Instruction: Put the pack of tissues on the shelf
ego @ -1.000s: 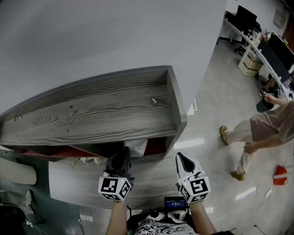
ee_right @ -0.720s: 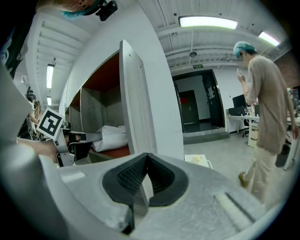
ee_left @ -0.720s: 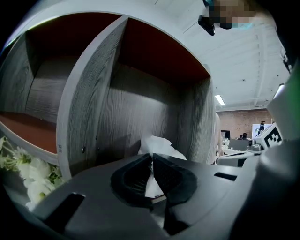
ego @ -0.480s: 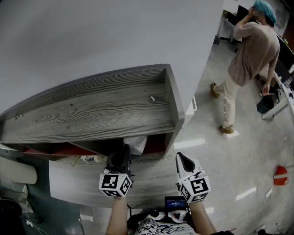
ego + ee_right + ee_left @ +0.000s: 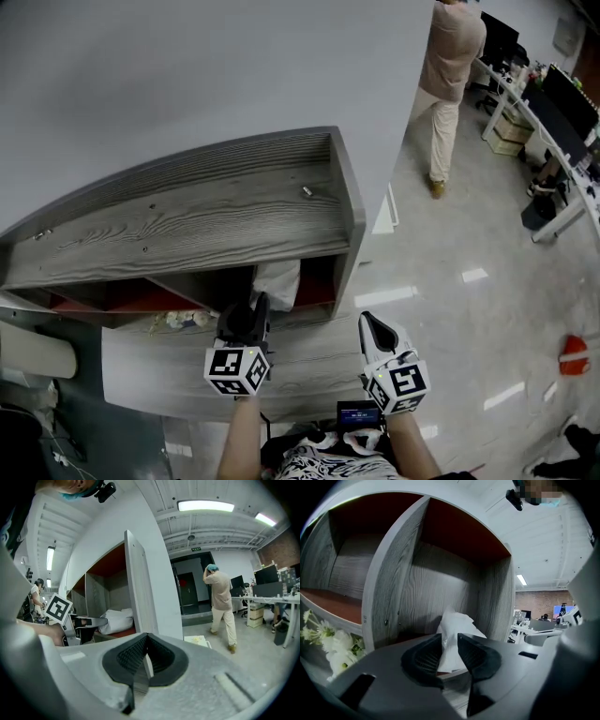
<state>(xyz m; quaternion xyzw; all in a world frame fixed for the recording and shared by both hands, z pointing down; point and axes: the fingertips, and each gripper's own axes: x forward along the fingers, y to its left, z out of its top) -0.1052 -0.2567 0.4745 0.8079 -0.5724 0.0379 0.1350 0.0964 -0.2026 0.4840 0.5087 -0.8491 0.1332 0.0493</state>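
Note:
The white pack of tissues (image 5: 277, 281) lies in the right-hand compartment of the grey wooden shelf (image 5: 187, 225), on its red floor. My left gripper (image 5: 251, 307) reaches into that compartment's mouth. In the left gripper view its jaws (image 5: 449, 644) are opening, with the pack's (image 5: 457, 627) near end in the gap and the pads not pressing on it. My right gripper (image 5: 367, 323) hangs to the right over the lower board, apart from the shelf. Its jaws (image 5: 146, 641) are shut with nothing in them. The right gripper view shows the pack (image 5: 115, 619) from the side.
White flowers (image 5: 328, 644) sit beside the shelf's left compartment. A grey wooden board (image 5: 309, 366) lies under both grippers. A person (image 5: 448, 75) walks on the floor at the back right, near desks with monitors (image 5: 553, 103). A red object (image 5: 572, 356) lies on the floor.
The left gripper's jaws have parted from the tissue pack, which now shows more fully in the compartment. The person has walked from the right foreground to the back. The right gripper has stayed put.

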